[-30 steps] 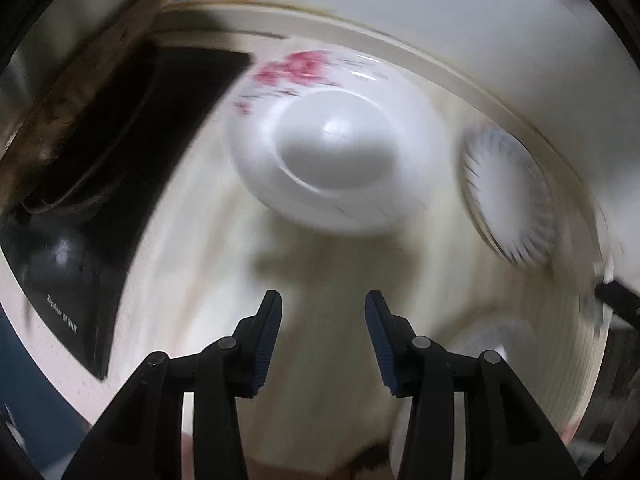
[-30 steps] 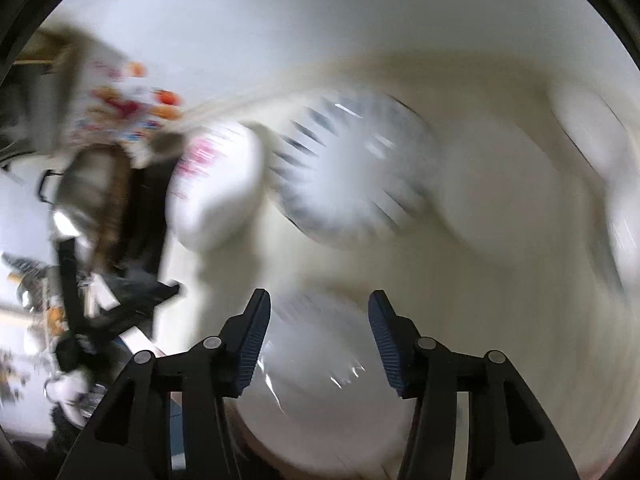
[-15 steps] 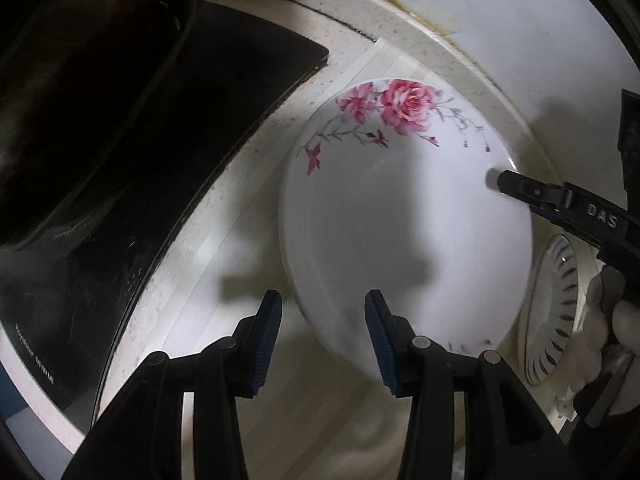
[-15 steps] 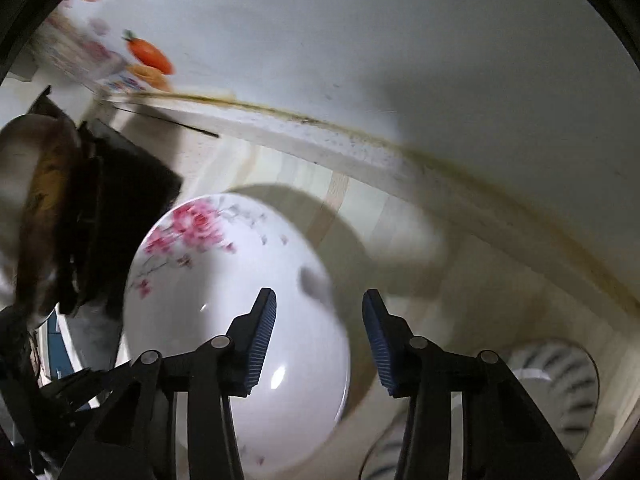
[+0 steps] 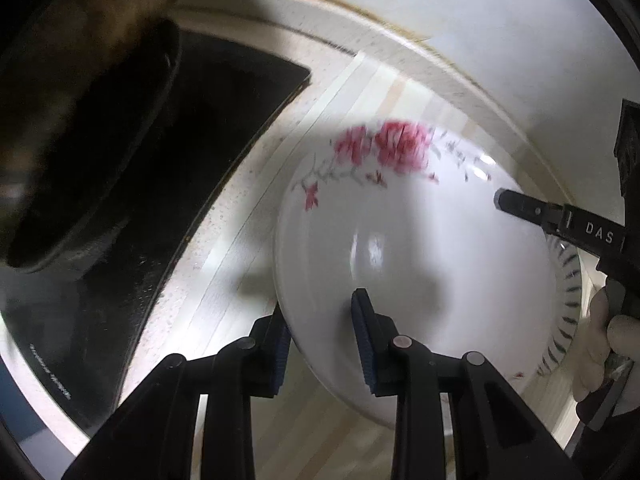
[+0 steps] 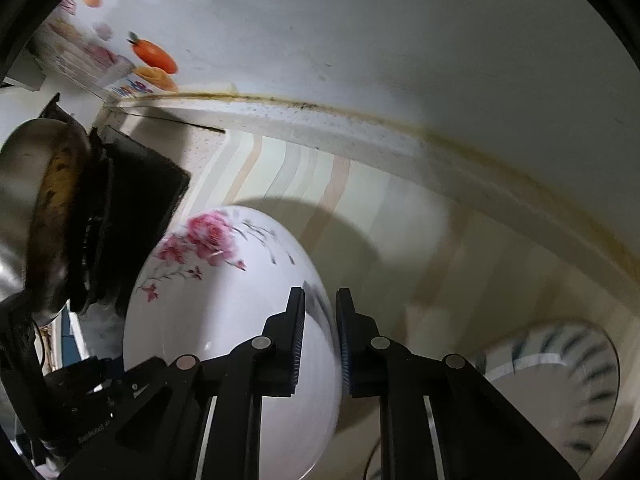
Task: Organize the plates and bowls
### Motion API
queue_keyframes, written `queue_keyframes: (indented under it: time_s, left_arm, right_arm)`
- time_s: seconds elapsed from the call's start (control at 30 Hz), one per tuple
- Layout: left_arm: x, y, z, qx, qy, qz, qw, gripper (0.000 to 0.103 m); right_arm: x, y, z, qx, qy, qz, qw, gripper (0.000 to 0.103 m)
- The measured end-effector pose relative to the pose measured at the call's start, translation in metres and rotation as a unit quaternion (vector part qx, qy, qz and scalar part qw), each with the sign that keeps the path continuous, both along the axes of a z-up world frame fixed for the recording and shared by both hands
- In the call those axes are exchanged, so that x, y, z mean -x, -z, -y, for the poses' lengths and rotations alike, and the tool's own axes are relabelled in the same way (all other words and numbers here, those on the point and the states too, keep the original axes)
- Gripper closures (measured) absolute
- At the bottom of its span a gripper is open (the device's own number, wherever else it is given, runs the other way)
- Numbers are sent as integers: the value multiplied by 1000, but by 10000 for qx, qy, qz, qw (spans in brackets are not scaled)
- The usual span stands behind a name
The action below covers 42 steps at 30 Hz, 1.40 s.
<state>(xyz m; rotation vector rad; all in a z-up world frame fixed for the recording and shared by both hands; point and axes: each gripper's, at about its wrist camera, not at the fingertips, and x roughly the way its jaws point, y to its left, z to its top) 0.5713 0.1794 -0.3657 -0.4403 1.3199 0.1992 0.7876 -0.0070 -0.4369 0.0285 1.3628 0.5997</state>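
Since half a second ago both grippers have closed in on the flowered plate (image 5: 416, 264), and its rim now sits between each pair of jaws. On the left gripper (image 5: 320, 344) the jaws are closing, one finger under the near rim and one on the inside face; whether the pads already press cannot be told. On the right gripper (image 6: 320, 336) the jaws are closing too — the pads stand almost together with the plate's thin edge in the narrow gap.

Relative to this plate: it lies on a pale striped countertop (image 6: 360, 208), and a black cooktop (image 5: 192, 168) with a dark pan (image 5: 76, 128) is beside it. A striped-rim plate (image 6: 560, 368) lies just beside it on the opposite side. Beyond the plate a white wall (image 6: 360, 40) rises behind a stained joint, with fruit stickers (image 6: 154, 56) — orange and red — toward the cooktop end.
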Motion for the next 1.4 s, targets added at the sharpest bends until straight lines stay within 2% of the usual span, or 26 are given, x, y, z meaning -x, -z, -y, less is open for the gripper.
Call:
queue_keyframes:
  time_s: [0.2,0.37,0.5,0.6,0.73,0.97,1.13,1.4]
  left_arm:
    - [18,-33,25,16,395,160,9991,76]
    - [32,-54,52,67,819,311,9961,76]
    - [47,-71,78,86,1275,401,9910,76]
    - [59,-75,101,114,1642,384,9856,76]
    - [70,-61,126,70,2044,216,9786,76]
    - [97,-29,161,-100,2554,-226,9665,76]
    - [104,-15,165,-263,2701,-389,9617,76]
    - [107,2,174,-390,2832,-585,9565,76]
  right_arm:
    - [40,-34,38,-318,341,91,9989,85]
    - [90,-69,83,-517,672,231,9961,85]
    - [138,-88,124,-549,957,287,9935,85]
    - [178,-91,156,-624,1289,194,9895,85]
    - [232,-80,190,-613,1644,18,9845,85]
    - [297,-30,221,-601,2118,-468,9743,85]
    - [322,-3,225,-601,2215,-701,9708,85]
    - [329,13,226,-463,2292,-843,9686,85]
